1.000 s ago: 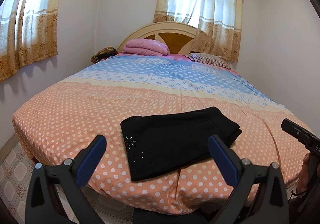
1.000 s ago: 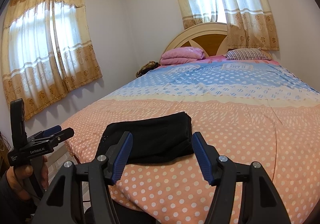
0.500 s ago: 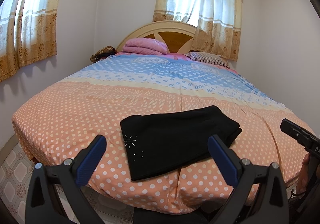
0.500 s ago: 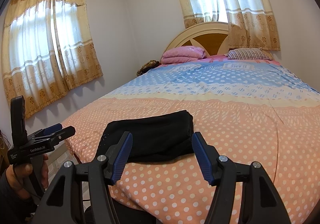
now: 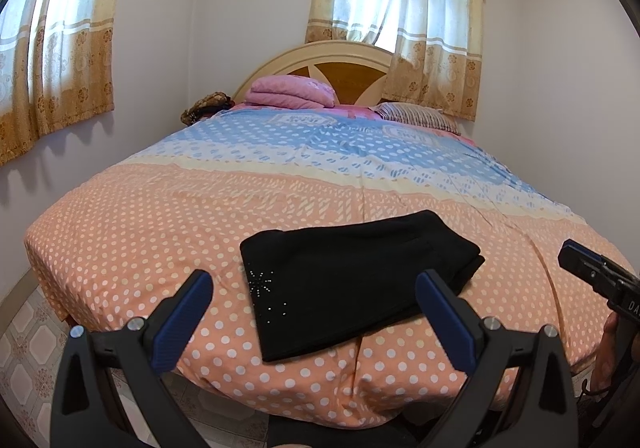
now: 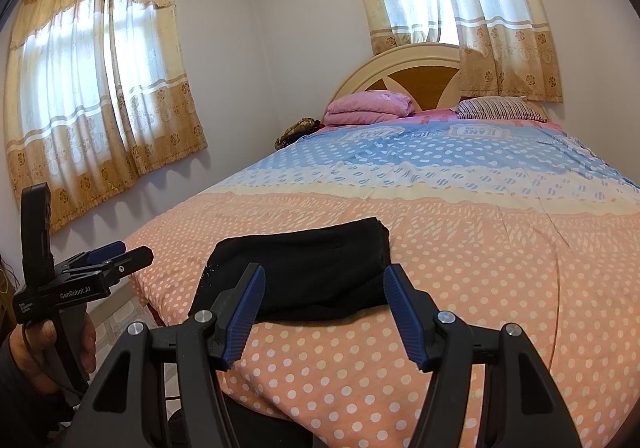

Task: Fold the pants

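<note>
Black pants (image 5: 352,280) lay folded near bed (image 5: 120,232) foot edge; both claws, left (image 5: 316,304) & right (image 6: 324,308), spread, empty. Prob done; just square edges gently.

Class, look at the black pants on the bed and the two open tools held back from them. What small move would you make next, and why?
Probably none toward the cloth: draw both tools back. The black pants already lie as a compact folded rectangle near the foot of the bed. The left tool and right tool are open, empty, short of the fabric. Folded edges look fairly even, so a further fold seems unneeded.
</note>
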Action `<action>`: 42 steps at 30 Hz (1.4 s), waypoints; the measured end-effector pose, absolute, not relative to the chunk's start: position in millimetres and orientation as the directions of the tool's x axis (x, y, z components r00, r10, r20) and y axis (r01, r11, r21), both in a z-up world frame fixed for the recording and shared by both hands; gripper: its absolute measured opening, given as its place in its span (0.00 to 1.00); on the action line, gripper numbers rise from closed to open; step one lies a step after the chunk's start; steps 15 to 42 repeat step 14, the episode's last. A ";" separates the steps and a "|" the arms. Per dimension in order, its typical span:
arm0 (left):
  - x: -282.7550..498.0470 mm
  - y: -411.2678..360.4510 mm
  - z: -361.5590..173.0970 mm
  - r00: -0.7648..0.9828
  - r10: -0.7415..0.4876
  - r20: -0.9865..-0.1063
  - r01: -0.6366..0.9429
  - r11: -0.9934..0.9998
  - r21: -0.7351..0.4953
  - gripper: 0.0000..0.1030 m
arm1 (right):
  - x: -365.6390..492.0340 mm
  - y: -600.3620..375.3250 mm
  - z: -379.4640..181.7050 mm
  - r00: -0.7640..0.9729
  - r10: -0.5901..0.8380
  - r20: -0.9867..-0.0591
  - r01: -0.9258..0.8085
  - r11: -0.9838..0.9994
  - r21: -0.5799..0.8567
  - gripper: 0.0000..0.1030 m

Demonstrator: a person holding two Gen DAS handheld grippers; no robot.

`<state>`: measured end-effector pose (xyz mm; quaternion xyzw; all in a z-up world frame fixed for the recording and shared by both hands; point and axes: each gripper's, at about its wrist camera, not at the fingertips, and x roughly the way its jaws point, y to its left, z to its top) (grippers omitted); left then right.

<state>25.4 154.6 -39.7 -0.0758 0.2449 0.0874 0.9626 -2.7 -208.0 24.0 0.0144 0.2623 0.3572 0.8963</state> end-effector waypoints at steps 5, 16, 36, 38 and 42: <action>27.6 156.6 -42.4 0.855 0.123 -0.503 -0.206 0.972 -0.112 1.00 | -2.8 -206.2 22.7 0.604 0.647 -0.465 -0.635 0.744 0.210 0.62; 29.8 155.0 -46.2 0.851 0.115 -0.512 -0.189 0.977 -0.094 1.00 | -3.4 -202.5 19.0 0.598 0.645 -0.476 -0.638 0.742 0.205 0.62; 29.8 155.0 -46.2 0.851 0.115 -0.512 -0.189 0.977 -0.094 1.00 | -3.4 -202.5 19.0 0.598 0.645 -0.476 -0.638 0.742 0.205 0.62; 29.8 155.0 -46.2 0.851 0.115 -0.512 -0.189 0.977 -0.094 1.00 | -3.4 -202.5 19.0 0.598 0.645 -0.476 -0.638 0.742 0.205 0.62; 29.8 155.0 -46.2 0.851 0.115 -0.512 -0.189 0.977 -0.094 1.00 | -3.4 -202.5 19.0 0.598 0.645 -0.476 -0.638 0.742 0.205 0.62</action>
